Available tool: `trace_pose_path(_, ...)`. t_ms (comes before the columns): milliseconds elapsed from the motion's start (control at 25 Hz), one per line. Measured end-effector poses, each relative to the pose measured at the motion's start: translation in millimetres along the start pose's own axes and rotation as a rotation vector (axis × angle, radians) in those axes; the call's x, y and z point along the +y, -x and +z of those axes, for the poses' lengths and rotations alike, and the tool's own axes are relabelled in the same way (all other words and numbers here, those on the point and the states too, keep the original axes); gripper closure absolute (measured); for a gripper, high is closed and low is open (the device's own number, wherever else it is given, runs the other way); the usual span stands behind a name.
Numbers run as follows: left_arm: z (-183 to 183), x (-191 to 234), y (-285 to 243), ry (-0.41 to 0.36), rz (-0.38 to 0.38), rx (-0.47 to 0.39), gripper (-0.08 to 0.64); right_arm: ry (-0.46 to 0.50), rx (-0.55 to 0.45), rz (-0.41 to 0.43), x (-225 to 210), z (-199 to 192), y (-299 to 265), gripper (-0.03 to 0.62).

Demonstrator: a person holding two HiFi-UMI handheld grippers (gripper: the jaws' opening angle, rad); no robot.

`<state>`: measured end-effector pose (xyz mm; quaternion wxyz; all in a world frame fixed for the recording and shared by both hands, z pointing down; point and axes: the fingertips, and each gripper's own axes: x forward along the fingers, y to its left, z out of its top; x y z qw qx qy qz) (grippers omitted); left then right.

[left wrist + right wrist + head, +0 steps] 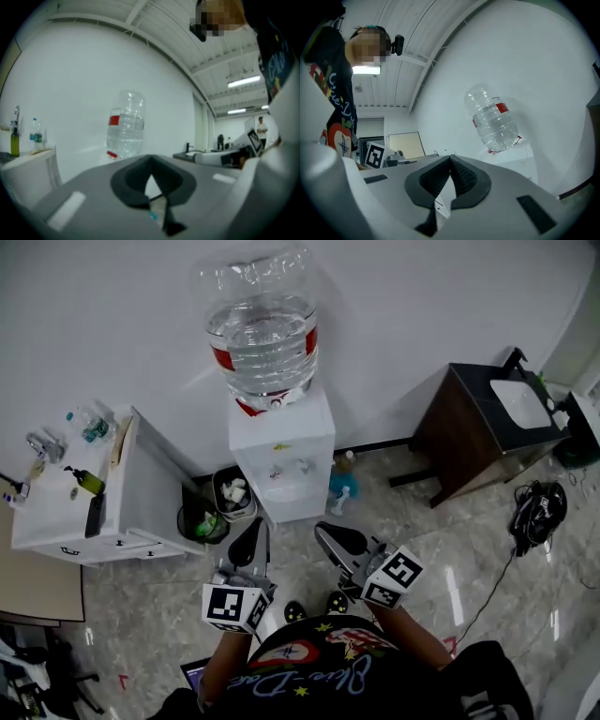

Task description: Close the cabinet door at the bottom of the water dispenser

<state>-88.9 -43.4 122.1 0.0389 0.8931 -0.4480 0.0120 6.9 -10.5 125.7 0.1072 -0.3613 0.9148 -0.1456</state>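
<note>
The white water dispenser (281,456) stands against the wall with a large clear bottle (262,329) on top. Its bottom cabinet door is hidden from the head view by the steep angle. My left gripper (255,526) and right gripper (324,533) are held side by side above the floor, just in front of the dispenser, touching nothing. In the left gripper view the jaws (150,161) meet at the tips below the bottle (125,124). The right gripper view shows the same, with shut jaws (450,159) and the bottle (494,122) tilted above them.
Two small waste bins (232,493) (202,521) sit left of the dispenser beside a white cabinet (141,512) carrying bottles. A blue spray bottle (342,486) stands at the dispenser's right. A dark sink cabinet (469,427) and a black cable bundle (539,510) lie further right.
</note>
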Motion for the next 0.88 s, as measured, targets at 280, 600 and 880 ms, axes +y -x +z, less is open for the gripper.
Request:
trace_pose_path(280, 7, -7, -5, 0.022, -0.034, -0.013, 0.561, 0.04, 0.002, 0.05, 18, 10, 1, 0.577)
trace_pose_path(600, 6, -10, -9, 0.013, -0.058, 0.0, 0.561, 0.019, -0.008, 0.058, 19, 16, 2, 0.577)
trace_pose_path(880, 5, 1, -8, 0.034, -0.048, -0.006, 0.562, 0.004, -0.009, 0.072, 22, 12, -6, 0.577)
